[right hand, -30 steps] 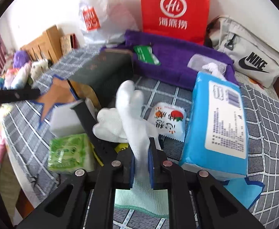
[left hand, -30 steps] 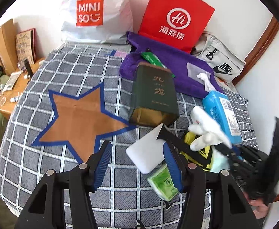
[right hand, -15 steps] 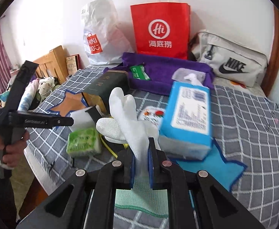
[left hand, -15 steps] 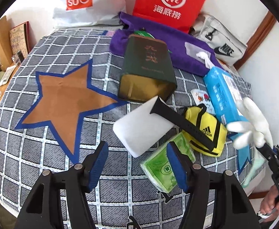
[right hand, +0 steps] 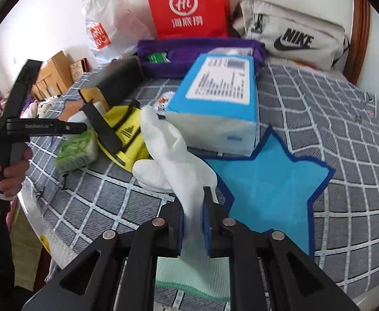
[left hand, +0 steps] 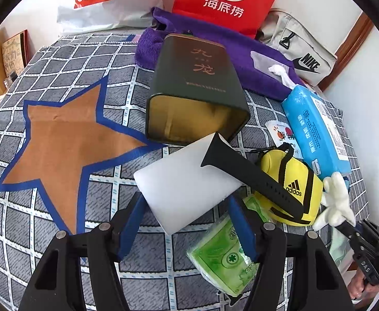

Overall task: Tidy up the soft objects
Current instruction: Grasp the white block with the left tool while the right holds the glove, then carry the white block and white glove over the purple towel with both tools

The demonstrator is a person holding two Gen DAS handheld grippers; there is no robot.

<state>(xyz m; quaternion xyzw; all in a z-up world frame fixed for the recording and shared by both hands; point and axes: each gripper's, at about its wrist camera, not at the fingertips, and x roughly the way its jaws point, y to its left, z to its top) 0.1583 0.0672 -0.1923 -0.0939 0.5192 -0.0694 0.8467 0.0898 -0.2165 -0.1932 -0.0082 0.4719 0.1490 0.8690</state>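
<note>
Left wrist view: left claw, fingers spread wide, nothing between them, hovering over the near edge of the bed. White foam block lies just ahead between the blue pads; whether either pad touches it cannot be told. Black strap rests across the block and the yellow pouch. Green tissue pack sits at the near edge, partly hidden behind the right finger. Dark tin lies on its side, open end toward the camera. Blue tissue pack lies toward the right edge.

Right wrist view: right claw clenched on a white glove, gripped near the cuff; the glove's fingers droop forward above the bed's near edge, between the yellow pouch and a blue star patch. The mint cuff runs under the claw, partly hidden. The small packet behind the glove is blurred and mostly covered.
</note>
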